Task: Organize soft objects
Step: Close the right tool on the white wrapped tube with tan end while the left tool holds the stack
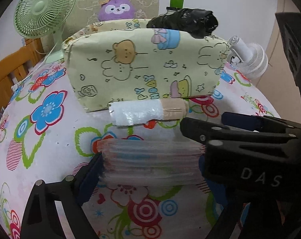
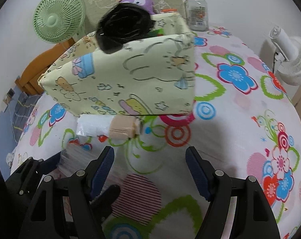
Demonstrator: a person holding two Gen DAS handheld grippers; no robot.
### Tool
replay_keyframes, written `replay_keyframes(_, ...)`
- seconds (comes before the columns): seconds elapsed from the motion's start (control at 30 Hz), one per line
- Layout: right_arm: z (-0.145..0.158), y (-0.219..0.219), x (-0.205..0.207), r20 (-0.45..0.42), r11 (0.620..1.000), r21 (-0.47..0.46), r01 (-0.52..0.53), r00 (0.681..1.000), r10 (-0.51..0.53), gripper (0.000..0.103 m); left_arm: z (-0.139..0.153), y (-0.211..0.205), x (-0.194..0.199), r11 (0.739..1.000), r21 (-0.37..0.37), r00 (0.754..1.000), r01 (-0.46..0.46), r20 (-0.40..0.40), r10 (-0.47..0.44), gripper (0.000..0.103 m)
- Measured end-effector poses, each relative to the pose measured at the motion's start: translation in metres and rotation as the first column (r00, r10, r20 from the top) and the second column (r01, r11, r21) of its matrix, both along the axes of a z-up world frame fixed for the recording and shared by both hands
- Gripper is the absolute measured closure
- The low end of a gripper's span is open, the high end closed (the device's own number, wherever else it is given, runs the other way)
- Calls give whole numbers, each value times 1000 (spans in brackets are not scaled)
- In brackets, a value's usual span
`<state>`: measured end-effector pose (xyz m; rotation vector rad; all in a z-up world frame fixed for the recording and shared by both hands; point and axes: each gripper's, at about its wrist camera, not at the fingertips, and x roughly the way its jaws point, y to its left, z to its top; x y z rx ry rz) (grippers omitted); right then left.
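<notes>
Done: I see the black bundle (image 1: 183, 21) already sitting in the patterned box (image 1: 146, 65).
Left: the roll (image 1: 148, 110) and clear packet (image 1: 150, 162) remain.
Left hand-held gripper (image 1: 150, 165): jaws apart, straddling the packet.
Right hand-held gripper (image 2: 149, 171): jaws apart, empty.

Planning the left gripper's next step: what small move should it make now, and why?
Probably close the left gripper the rest of the way on the clear plastic-wrapped stack. The stack lies on the flowered tablecloth between its fingers, which appear to bracket both ends. The right gripper hangs open over bare cloth, so it seems free to stay clear.
</notes>
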<state>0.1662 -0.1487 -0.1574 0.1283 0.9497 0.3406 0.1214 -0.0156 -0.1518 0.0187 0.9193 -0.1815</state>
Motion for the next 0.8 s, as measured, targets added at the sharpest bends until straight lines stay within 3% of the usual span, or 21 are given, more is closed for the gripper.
replay_keyframes(0.37,4,40,11,3,1000,1,-17,1000,17,26,3,31,9,999,24,1000,-30,-8,30,8)
replay_keyframes(0.5,6,54,14,30,1000,-6,8,1000,-8,11,2,39,12,999,26,1000,-23,-16,23,8)
replay_keyframes(0.8,2,79,18,34,997,-50,55,998,-53,7,-1,54,20,1000,9,1000,13,-23,-12,8)
